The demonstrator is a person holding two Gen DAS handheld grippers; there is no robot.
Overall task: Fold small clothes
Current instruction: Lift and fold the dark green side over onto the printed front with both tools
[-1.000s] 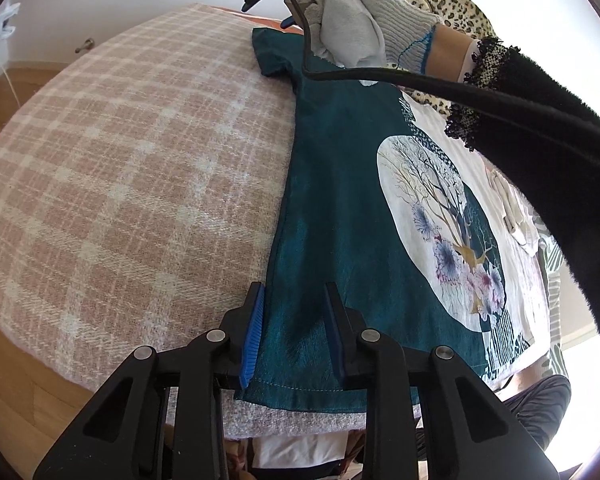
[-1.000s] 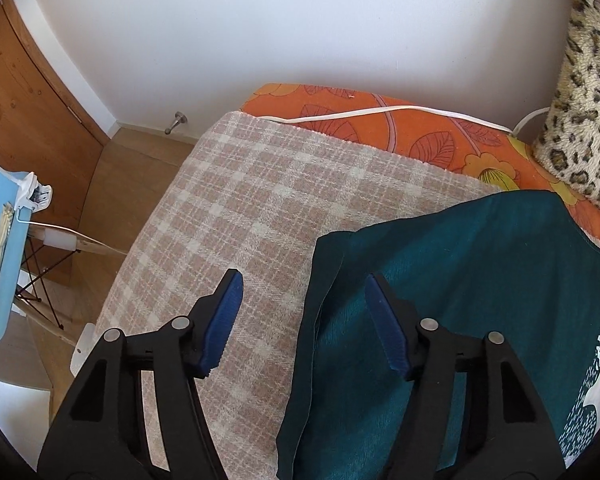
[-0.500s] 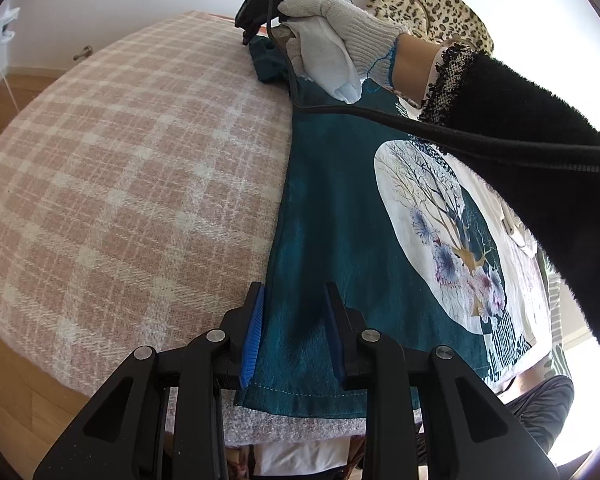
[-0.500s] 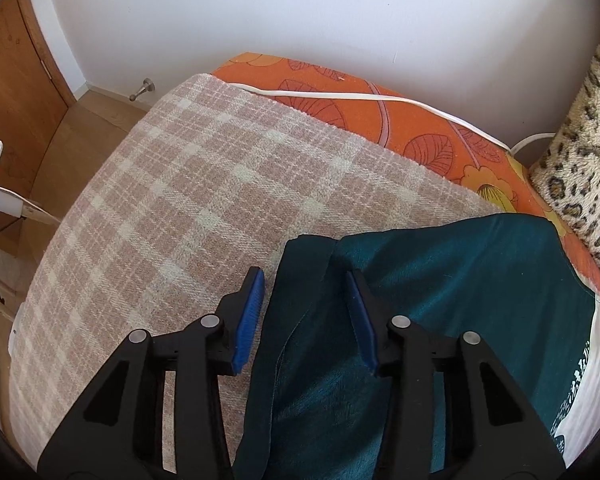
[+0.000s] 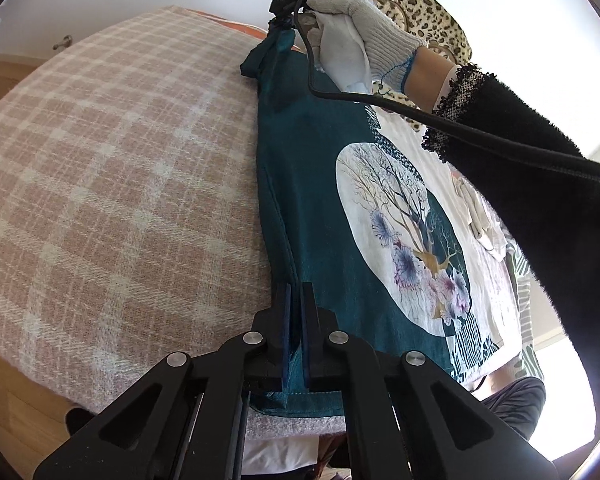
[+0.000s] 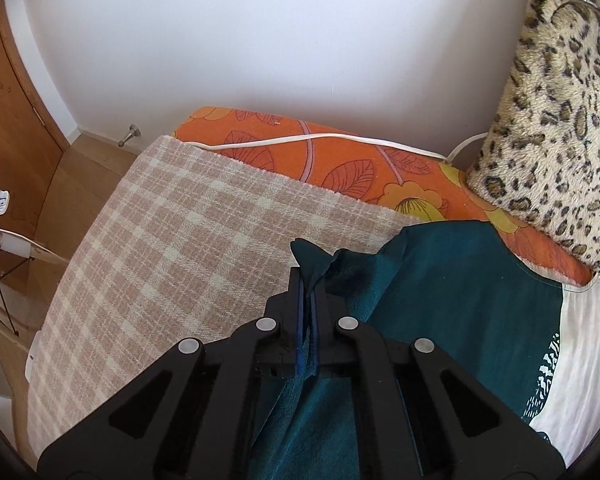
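Note:
A teal T-shirt [image 5: 308, 184] with a white round tree print lies flat on a pink plaid blanket [image 5: 120, 168]. My left gripper [image 5: 296, 300] is shut on the shirt's left edge near the bottom hem. My right gripper [image 6: 309, 284] is shut on the shirt's left sleeve [image 6: 320, 260], which bunches up between the pads. In the left wrist view the right gripper [image 5: 284, 20], held by a gloved hand, pinches that sleeve at the far end and lifts it slightly.
The blanket [image 6: 180, 232] covers an orange floral mattress [image 6: 340, 168]. A leopard-print pillow [image 6: 560, 120] lies at the far right, with a white cable [image 6: 320, 140] on the mattress. Other pale clothes [image 5: 480, 216] lie right of the shirt. Wooden floor lies to the left.
Both grippers have closed from open onto the shirt: the left on the side edge near the hem, the right on the sleeve. The sleeve is now bunched and raised.

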